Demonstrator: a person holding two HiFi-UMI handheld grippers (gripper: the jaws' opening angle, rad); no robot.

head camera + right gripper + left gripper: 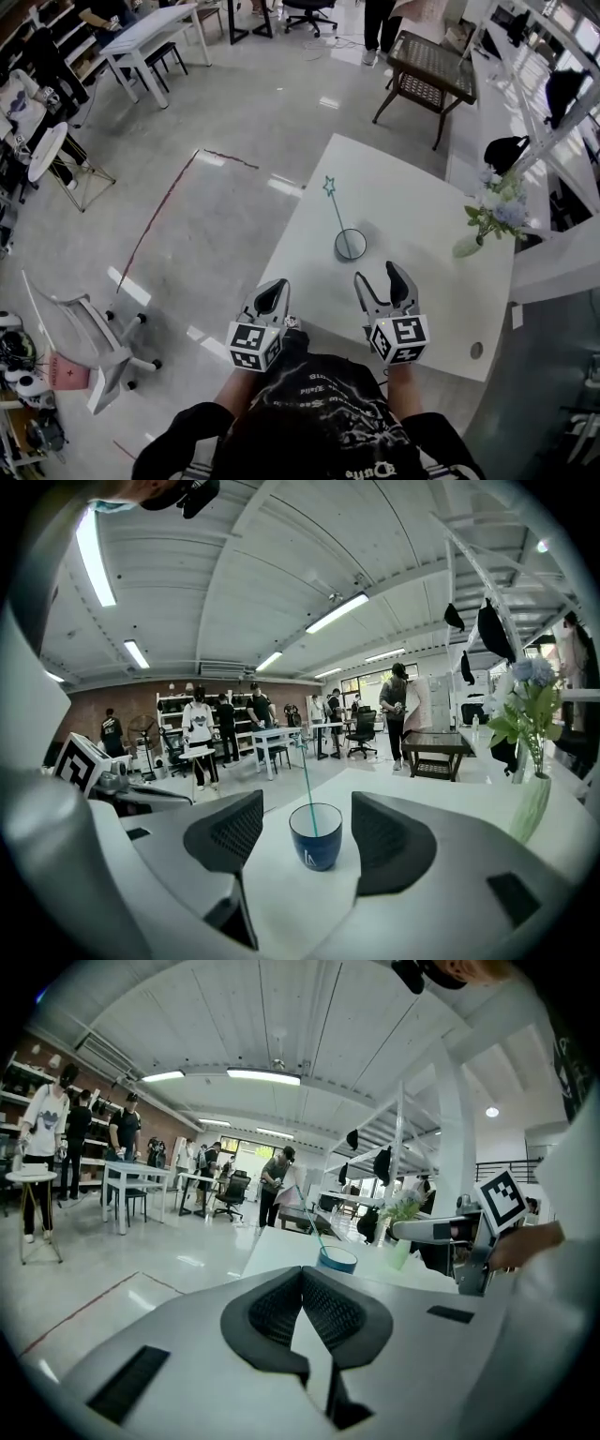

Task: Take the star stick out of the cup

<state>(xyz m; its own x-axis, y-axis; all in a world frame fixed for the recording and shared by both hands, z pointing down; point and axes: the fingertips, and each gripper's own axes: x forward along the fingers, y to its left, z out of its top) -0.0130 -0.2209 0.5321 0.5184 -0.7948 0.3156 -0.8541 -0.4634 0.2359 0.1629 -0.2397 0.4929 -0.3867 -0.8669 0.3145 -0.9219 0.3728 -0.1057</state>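
A dark blue cup (350, 244) stands on the white table (412, 202). A thin teal star stick (336, 211) stands in it and leans away to the far left, with its star on top. My right gripper (384, 284) is open, just short of the cup on the near side. In the right gripper view the cup (315, 839) and stick (306, 775) sit straight ahead between the spread jaws of the right gripper (307, 808). My left gripper (272, 296) is shut and empty by the table's near left corner. In its own view the left gripper (302, 1277) has the cup (337, 1259) further ahead.
A glass vase of flowers (489, 217) stands at the table's right side, to the right of the cup. A white chair (89, 337) stands on the floor at the left. A dark side table (429, 66) is beyond the white table. Several people stand far off.
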